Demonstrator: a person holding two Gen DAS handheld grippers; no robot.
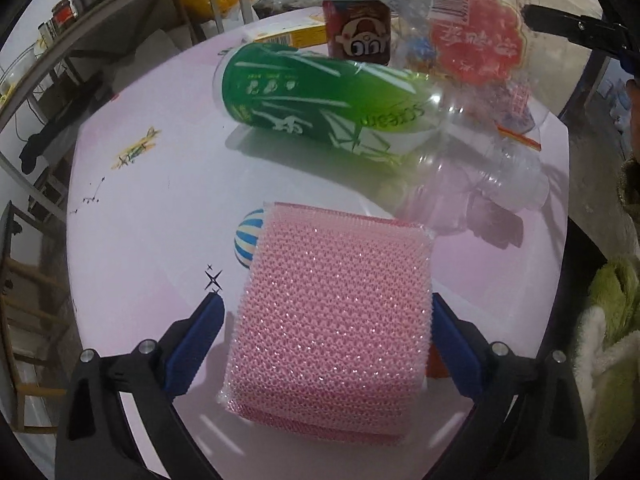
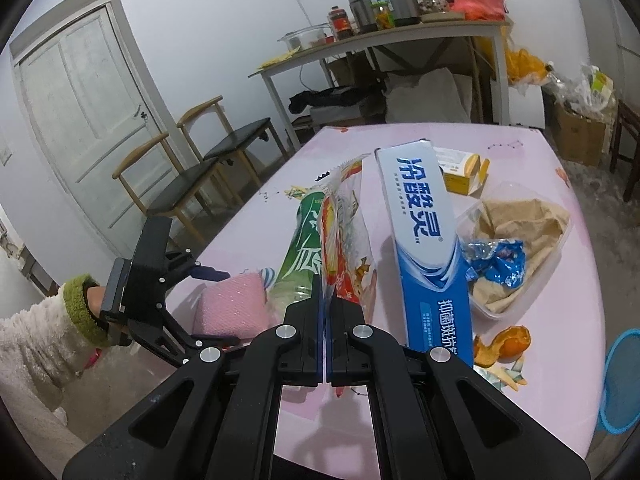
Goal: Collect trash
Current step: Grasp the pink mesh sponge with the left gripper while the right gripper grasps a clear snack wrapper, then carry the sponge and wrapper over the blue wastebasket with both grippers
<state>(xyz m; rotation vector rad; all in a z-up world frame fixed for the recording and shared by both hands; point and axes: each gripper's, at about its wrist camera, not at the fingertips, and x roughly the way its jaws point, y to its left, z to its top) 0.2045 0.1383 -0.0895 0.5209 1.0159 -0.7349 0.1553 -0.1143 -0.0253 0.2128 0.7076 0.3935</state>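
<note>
A pink mesh sponge (image 1: 328,320) lies on the pink table (image 1: 140,220) between the fingers of my left gripper (image 1: 324,300). That gripper is open, and its blue pads (image 1: 200,340) stand beside the sponge without squeezing it. Just beyond lies a green-labelled clear bottle (image 1: 320,100) on its side. My right gripper (image 2: 325,292) is shut on a clear plastic bag with red print (image 2: 344,240), held up over the table. A blue toothpaste box (image 2: 424,240) sits right beside the bag; whether it is inside I cannot tell.
Other litter: a brown can (image 1: 358,28), a yellow carton (image 2: 460,172), a clear tub with brown paper (image 2: 520,240), a blue wrapper (image 2: 496,260), orange peel (image 2: 504,344). A blue bin (image 2: 624,380) stands off the table's right edge. Chairs (image 2: 192,184) stand to the left.
</note>
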